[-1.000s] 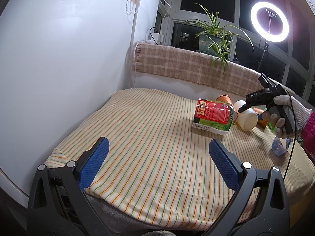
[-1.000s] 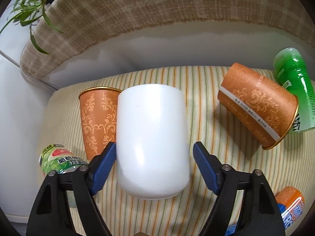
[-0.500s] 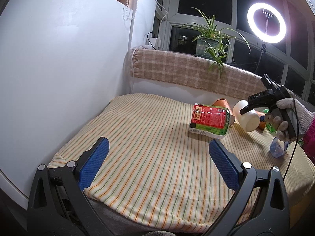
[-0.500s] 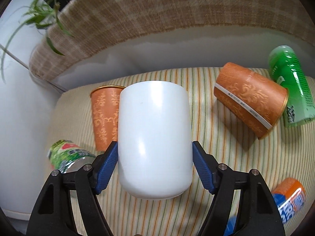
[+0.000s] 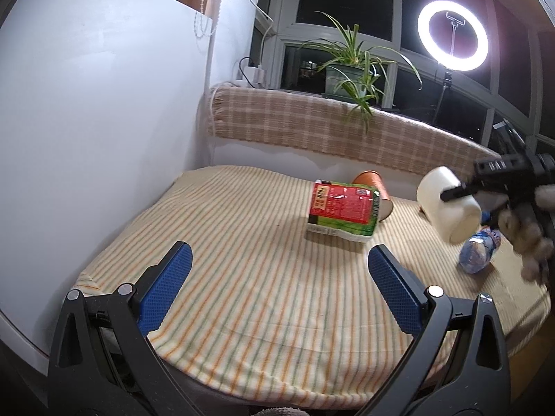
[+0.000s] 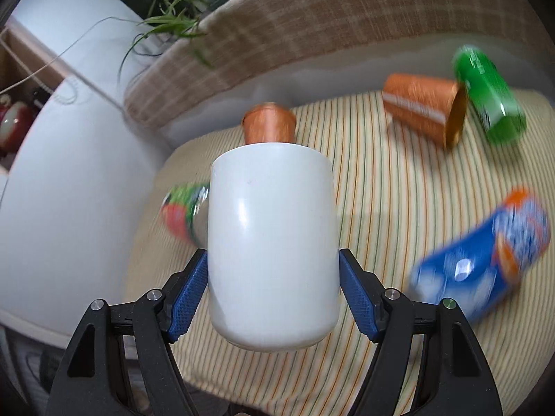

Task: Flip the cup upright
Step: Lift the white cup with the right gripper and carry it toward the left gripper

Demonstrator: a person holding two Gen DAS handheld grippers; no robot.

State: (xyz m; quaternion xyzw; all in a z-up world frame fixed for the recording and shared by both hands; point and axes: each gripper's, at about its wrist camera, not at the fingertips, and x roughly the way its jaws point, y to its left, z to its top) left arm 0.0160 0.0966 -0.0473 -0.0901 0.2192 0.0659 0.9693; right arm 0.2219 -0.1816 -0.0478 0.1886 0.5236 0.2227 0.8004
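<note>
My right gripper (image 6: 272, 291) is shut on a plain white cup (image 6: 272, 246), its blue pads pressing both sides near the cup's closed end. The cup is lifted off the striped cloth and points away from the camera. In the left wrist view the white cup (image 5: 447, 204) hangs tilted in the air at the right, held by the right gripper (image 5: 461, 192) and a gloved hand. My left gripper (image 5: 277, 284) is open and empty, low over the near part of the striped cloth (image 5: 242, 277).
A red and green can (image 5: 341, 211) lies mid-table with an orange paper cup (image 5: 373, 190) behind it. Another orange cup (image 6: 426, 111), a green can (image 6: 489, 93) and a blue bottle (image 6: 485, 256) lie on the right. A white wall panel (image 5: 86, 138) stands left.
The right gripper has raised the white cup off the cloth and swung it, so the scene behind it blurs. The left gripper has stayed open and tipped slightly.
</note>
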